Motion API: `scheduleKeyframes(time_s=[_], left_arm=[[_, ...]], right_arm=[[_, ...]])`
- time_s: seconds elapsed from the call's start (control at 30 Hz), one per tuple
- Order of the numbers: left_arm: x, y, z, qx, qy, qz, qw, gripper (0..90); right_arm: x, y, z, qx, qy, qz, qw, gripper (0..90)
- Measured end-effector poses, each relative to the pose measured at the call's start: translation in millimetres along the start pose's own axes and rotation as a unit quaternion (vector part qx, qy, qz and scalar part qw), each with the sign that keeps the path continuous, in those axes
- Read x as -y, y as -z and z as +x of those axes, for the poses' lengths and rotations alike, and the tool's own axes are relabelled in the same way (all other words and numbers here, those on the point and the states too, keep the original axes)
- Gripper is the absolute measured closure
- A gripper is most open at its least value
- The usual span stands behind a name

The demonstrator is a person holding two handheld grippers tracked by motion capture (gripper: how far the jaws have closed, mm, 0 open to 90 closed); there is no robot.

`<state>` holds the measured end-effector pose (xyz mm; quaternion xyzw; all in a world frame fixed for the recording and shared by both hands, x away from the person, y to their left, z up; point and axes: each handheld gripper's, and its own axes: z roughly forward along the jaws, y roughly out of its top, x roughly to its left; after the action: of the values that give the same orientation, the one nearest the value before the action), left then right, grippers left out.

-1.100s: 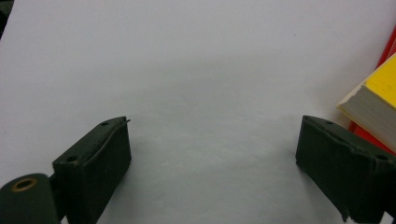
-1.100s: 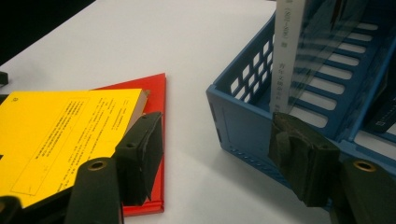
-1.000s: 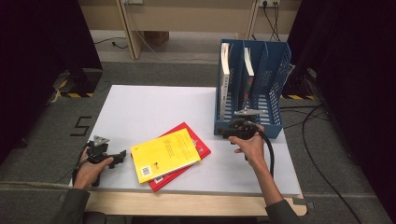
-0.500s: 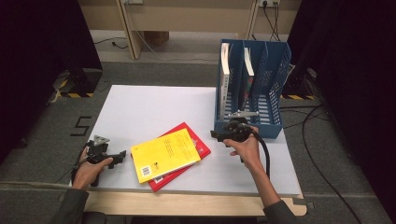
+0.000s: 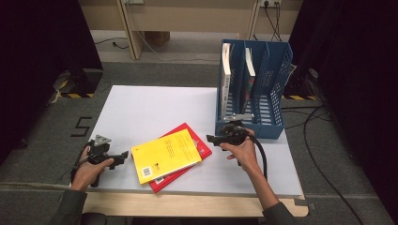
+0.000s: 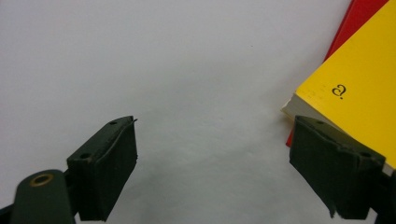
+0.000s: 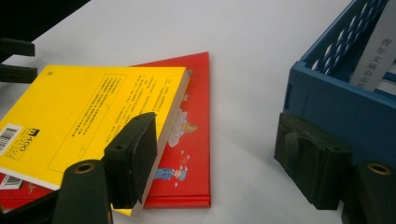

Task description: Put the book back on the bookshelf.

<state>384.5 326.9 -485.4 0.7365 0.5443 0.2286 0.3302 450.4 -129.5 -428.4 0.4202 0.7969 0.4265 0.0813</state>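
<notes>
A yellow book (image 5: 165, 154) lies on top of a red book (image 5: 201, 144) near the front of the white table (image 5: 155, 108). My left gripper (image 5: 123, 155) rests on the table just left of them, pointing at the yellow book's corner (image 6: 355, 88). Its jaws (image 6: 215, 126) have just been closing but stand open with only bare table between them. My right gripper (image 5: 210, 139) hovers right of the books, in front of the blue file rack (image 5: 248, 129). Its jaws (image 7: 217, 123) have just been opening; nothing is between them. The yellow book (image 7: 84, 107) and red book (image 7: 194, 107) lie ahead of it.
The blue rack (image 7: 336, 107) stands at the table's back right with a white book (image 5: 225, 79) and another book (image 5: 249, 65) upright in its slots. A cable trails from the right gripper along the forearm. Dark curtains flank the table.
My right gripper has shifted left, away from the rack front and toward the books. The left hand and both books have kept still.
</notes>
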Motion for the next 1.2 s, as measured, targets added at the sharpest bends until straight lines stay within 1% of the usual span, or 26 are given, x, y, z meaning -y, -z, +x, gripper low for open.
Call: scheduleKeyframes(time_s=[0.2, 0.27, 0.5, 0.57, 0.67, 0.77, 0.8, 0.87, 0.93, 0.97, 1.0, 1.03, 1.1, 1.13, 1.17, 1.2], left_arm=[[-1.2, 0.8, -5.3, 0.008, -0.010, 0.005, 0.9999, 14.9], [-1.8, 0.9, -7.5, 0.012, -0.018, 0.009, 0.9997, 14.9], [-2.0, -0.1, -15.0, 0.023, -0.030, 0.019, 0.9991, 14.9], [-2.1, 0.3, -16.1, 0.023, -0.032, 0.023, 0.9990, 15.1], [-2.7, 1.1, -17.8, 0.026, -0.029, 0.022, 0.9990, 15.3], [-3.1, 1.5, -19.9, 0.021, -0.034, 0.023, 0.9990, 16.4], [-3.2, 2.1, -20.2, 0.024, -0.031, 0.025, 0.9989, 17.3], [-3.4, 3.1, -21.3, 0.030, -0.028, 0.027, 0.9988, 23.5], [-4.0, 3.5, -23.2, 0.029, -0.032, 0.027, 0.9987, 26.6], [-4.4, 2.7, -24.5, 0.034, -0.030, 0.027, 0.9986, 27.7], [-4.7, 1.4, -27.1, 0.046, -0.026, 0.027, 0.9982, 29.4], [-4.6, 0.2, -30.5, 0.057, -0.028, 0.029, 0.9976, 29.6], [-4.8, -2.2, -38.0, 0.063, -0.039, 0.031, 0.9968, 27.1], [-5.3, -3.2, -42.1, 0.059, -0.050, 0.036, 0.9963, 23.4], [-6.2, -4.2, -46.4, 0.055, -0.059, 0.036, 0.9961, 19.6], [-7.1, -4.4, -48.7, 0.053, -0.065, 0.036, 0.9958, 19.3]], right_arm=[[1.8, -4.3, 4.4, -0.006, 0.003, 0.007, 1.0000, 30.2], [2.8, -5.7, 5.7, -0.009, 0.006, 0.009, 0.9999, 30.1], [6.7, -12.9, 10.7, -0.022, 0.004, 0.022, 0.9995, 28.9], [8.2, -15.3, 12.2, -0.024, 0.007, 0.025, 0.9994, 28.6], [10.0, -18.8, 14.1, -0.026, 0.008, 0.033, 0.9991, 28.4], [11.9, -22.3, 15.5, -0.031, 0.011, 0.040, 0.9987, 28.3], [12.2, -22.9, 15.8, -0.032, 0.010, 0.042, 0.9985, 28.3], [13.2, -24.3, 16.2, -0.033, 0.009, 0.044, 0.9985, 28.3], [14.0, -25.4, 15.8, -0.034, 0.010, 0.046, 0.9983, 28.3], [14.1, -25.7, 15.4, -0.033, 0.009, 0.046, 0.9983, 28.3], [14.4, -26.0, 14.8, -0.034, 0.007, 0.046, 0.9983, 28.3], [15.0, -26.1, 14.1, -0.035, 0.004, 0.047, 0.9983, 28.3], [15.8, -26.3, 13.5, -0.039, -0.002, 0.048, 0.9981, 28.3], [15.9, -26.7, 12.5, -0.040, 0.000, 0.048, 0.9981, 28.3], [16.2, -26.9, 12.1, -0.039, -0.001, 0.049, 0.9980, 28.2], [16.7, -27.2, 11.4, -0.039, -0.001, 0.049, 0.9980, 28.1]])
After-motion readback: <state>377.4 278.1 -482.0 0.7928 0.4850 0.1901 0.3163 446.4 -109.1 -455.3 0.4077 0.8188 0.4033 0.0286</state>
